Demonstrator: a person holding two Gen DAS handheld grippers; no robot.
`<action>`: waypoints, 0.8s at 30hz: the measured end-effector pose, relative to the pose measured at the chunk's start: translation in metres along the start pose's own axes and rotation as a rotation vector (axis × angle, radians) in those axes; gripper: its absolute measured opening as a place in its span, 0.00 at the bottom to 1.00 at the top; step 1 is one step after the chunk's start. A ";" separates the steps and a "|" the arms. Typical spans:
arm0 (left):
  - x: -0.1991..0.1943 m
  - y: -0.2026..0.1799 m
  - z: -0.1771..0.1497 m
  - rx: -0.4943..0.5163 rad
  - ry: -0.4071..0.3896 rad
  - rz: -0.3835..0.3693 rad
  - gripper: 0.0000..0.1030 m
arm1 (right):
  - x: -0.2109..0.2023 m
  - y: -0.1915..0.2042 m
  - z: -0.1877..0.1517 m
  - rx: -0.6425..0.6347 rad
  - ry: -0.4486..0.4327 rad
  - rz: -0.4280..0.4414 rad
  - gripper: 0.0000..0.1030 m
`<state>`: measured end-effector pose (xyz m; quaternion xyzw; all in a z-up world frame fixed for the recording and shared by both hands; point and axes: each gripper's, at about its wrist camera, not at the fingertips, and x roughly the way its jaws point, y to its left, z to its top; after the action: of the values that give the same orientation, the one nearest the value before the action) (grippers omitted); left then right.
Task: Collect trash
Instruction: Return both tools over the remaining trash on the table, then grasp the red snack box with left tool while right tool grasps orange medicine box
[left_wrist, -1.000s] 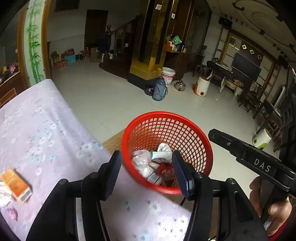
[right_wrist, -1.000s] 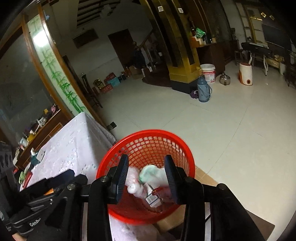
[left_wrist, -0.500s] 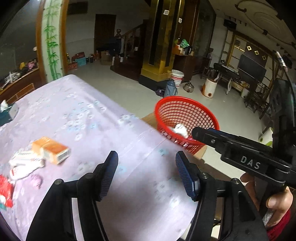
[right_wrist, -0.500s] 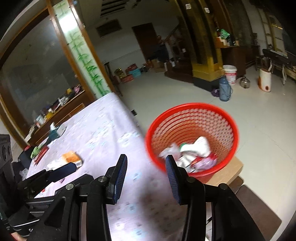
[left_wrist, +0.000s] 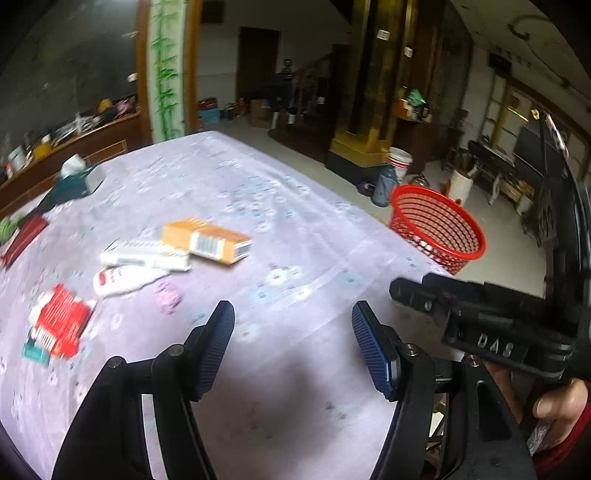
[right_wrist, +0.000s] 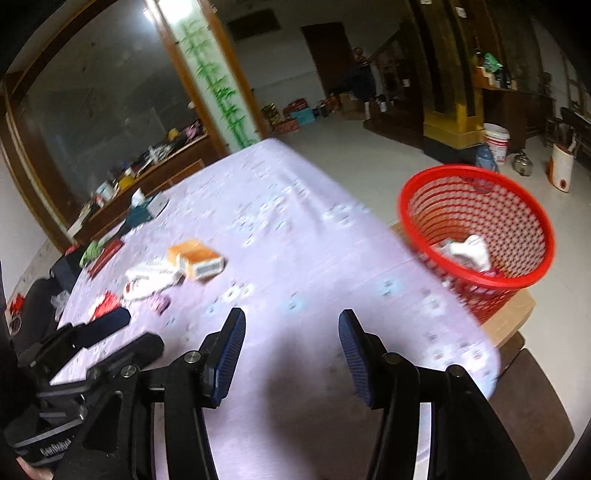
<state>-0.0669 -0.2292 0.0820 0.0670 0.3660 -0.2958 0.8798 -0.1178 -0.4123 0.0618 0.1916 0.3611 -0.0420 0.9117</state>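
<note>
Both my grippers, left (left_wrist: 291, 345) wide and right (right_wrist: 291, 354) opening, hover empty over the lilac tablecloth (left_wrist: 295, 236), orange box (left_wrist: 207, 240) far left, red basket (right_wrist: 476, 225) right.

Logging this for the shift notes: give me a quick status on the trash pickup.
Left gripper open, empty; right gripper empty, jaws opening. Orange box and wrappers on table; red basket part filled. Path clear.

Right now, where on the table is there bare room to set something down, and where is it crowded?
Bare cloth runs from the orange box across to the table edge by the red basket, and in front of both grippers. Crowded: the left side, around the white packets, red packet and tissue box.
</note>
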 end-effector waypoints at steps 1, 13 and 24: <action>-0.001 0.004 -0.001 -0.010 -0.001 0.007 0.63 | 0.004 0.006 -0.003 -0.012 0.012 0.006 0.55; -0.021 0.067 -0.020 -0.142 -0.005 0.120 0.63 | 0.018 0.044 -0.019 -0.127 0.077 0.062 0.55; -0.054 0.213 -0.020 -0.358 -0.019 0.286 0.63 | 0.025 0.063 -0.022 -0.158 0.104 0.090 0.55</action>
<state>0.0126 -0.0232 0.0832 -0.0418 0.3911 -0.0993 0.9140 -0.1004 -0.3445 0.0505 0.1371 0.4009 0.0376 0.9050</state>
